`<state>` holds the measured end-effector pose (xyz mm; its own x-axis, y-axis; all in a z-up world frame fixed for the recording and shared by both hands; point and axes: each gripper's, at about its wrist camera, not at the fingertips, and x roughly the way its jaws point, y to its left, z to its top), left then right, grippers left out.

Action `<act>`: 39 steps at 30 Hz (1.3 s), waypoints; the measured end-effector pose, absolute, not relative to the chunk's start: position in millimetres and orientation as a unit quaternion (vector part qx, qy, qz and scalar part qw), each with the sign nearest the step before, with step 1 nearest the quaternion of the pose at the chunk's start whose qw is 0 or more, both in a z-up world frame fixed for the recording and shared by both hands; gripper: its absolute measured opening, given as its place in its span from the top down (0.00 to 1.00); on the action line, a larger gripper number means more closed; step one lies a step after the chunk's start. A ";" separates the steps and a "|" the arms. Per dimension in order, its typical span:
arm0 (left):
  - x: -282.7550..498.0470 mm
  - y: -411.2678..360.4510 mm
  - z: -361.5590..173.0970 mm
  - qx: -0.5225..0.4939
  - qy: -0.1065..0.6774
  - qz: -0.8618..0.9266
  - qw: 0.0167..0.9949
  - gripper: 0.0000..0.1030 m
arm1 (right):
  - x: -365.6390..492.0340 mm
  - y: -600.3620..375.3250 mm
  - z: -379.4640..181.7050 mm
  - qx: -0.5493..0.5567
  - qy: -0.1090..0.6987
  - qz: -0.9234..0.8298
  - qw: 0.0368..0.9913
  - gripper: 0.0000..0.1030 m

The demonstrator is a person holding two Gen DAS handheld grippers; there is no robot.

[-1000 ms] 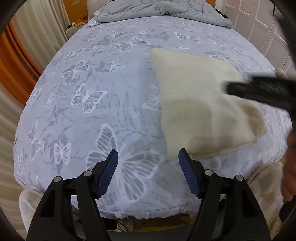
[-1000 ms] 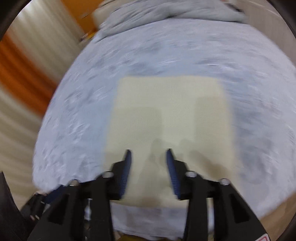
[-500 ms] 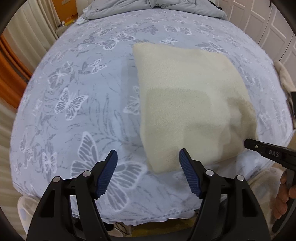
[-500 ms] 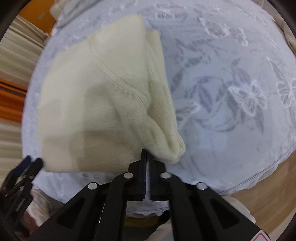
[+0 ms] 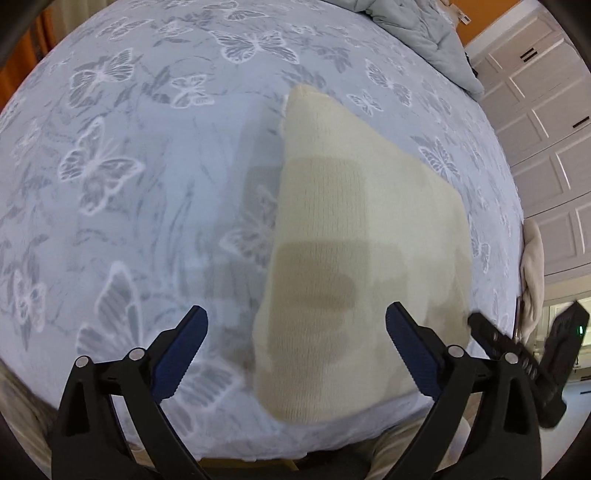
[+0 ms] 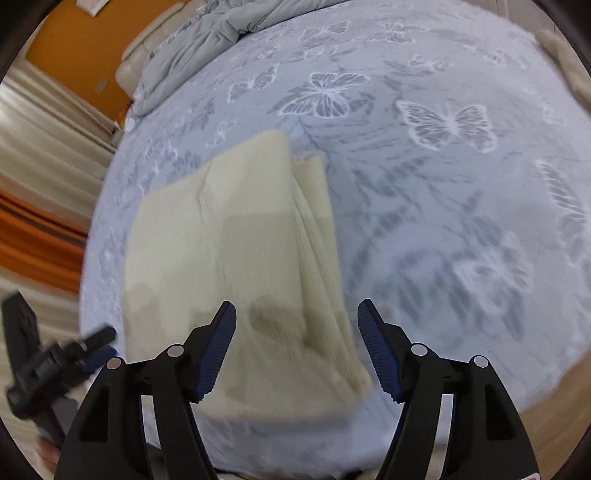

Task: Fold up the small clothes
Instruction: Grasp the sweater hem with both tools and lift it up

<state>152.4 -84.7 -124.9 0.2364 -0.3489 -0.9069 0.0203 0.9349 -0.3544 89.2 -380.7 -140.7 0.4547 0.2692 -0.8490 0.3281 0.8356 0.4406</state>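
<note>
Since the sweater (image 5: 365,236) is soft knit, pinch its near corners; left gripper (image 5: 295,354) and right gripper (image 6: 297,350) jaws opening, empty.

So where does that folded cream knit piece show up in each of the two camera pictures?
Left wrist view: the cream knit fills the centre and lower middle, on the butterfly bedspread.
Right wrist view: the cream knit lies centre-left.
Shared landmark: the crumpled grey duvet at the bed's far end.
</note>
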 end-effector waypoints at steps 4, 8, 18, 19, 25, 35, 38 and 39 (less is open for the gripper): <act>171.3 -96.9 -150.8 -0.123 0.636 -0.140 0.749 0.07 | 117.5 -387.3 -173.7 0.310 0.550 -0.009 0.776 0.24; 181.4 -96.0 -176.6 -0.187 0.652 -0.159 0.717 0.04 | 120.0 -386.9 -200.0 0.367 0.556 0.031 0.745 0.14; 189.0 -110.3 -178.7 -0.201 0.665 -0.161 0.701 0.16 | 129.0 -352.8 -172.8 0.316 0.546 0.027 0.775 0.59; 185.7 -112.0 -169.8 -0.190 0.659 -0.164 0.709 0.24 | 124.4 -352.0 -160.0 0.316 0.538 0.031 0.781 0.64; 150.4 -115.5 -110.5 -0.122 0.633 -0.193 0.739 0.36 | 80.1 -337.1 -115.8 0.312 0.519 0.046 0.794 0.67; 48.9 -84.9 -63.8 -0.092 0.638 -0.231 0.729 0.36 | -43.2 -297.7 -62.2 0.300 0.501 0.068 0.809 0.67; 23.7 -66.4 -38.9 -0.098 0.620 -0.240 0.741 0.36 | -61.0 -283.5 -35.7 0.280 0.483 0.076 0.826 0.67; 20.3 -63.0 -31.9 -0.100 0.614 -0.242 0.745 0.36 | -65.2 -278.7 -23.2 0.272 0.474 0.078 0.834 0.67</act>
